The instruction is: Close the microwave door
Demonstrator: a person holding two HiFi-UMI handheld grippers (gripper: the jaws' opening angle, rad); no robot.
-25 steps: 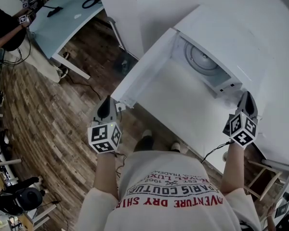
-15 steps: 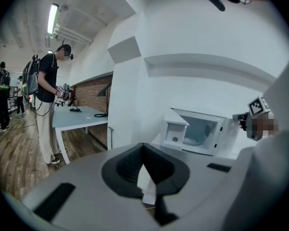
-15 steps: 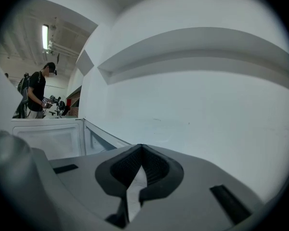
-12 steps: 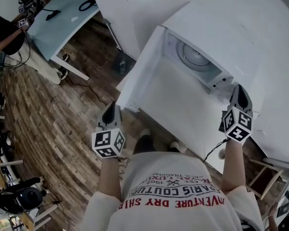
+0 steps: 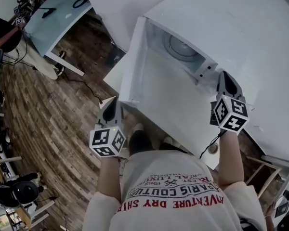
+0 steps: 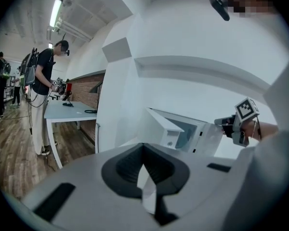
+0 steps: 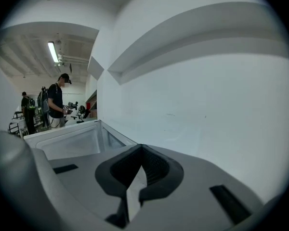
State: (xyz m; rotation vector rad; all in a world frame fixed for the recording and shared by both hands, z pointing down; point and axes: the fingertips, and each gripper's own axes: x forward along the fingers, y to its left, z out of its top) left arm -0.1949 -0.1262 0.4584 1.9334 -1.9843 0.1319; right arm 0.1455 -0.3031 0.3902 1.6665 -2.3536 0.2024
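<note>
Since microwave door (image 5: 134, 66) stands wide open, press left gripper (image 5: 112, 105), jaws shut together, on outer face; right gripper (image 5: 225, 80), jaws likewise closed, stays clear.

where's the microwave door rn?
Head view, upper centre: the white flat microwave door stands open at the left side of the white microwave, free edge just ahead of the left claw.

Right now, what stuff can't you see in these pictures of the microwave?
- Door handle: head view sees the microwave door nearly edge-on from above, so none shows.
- Right gripper tips: head view, its own body covers them; touching the microwave or not, unclear.
- Buttons: left gripper view, too small.
- Things on the far table: left gripper view, too small.
</note>
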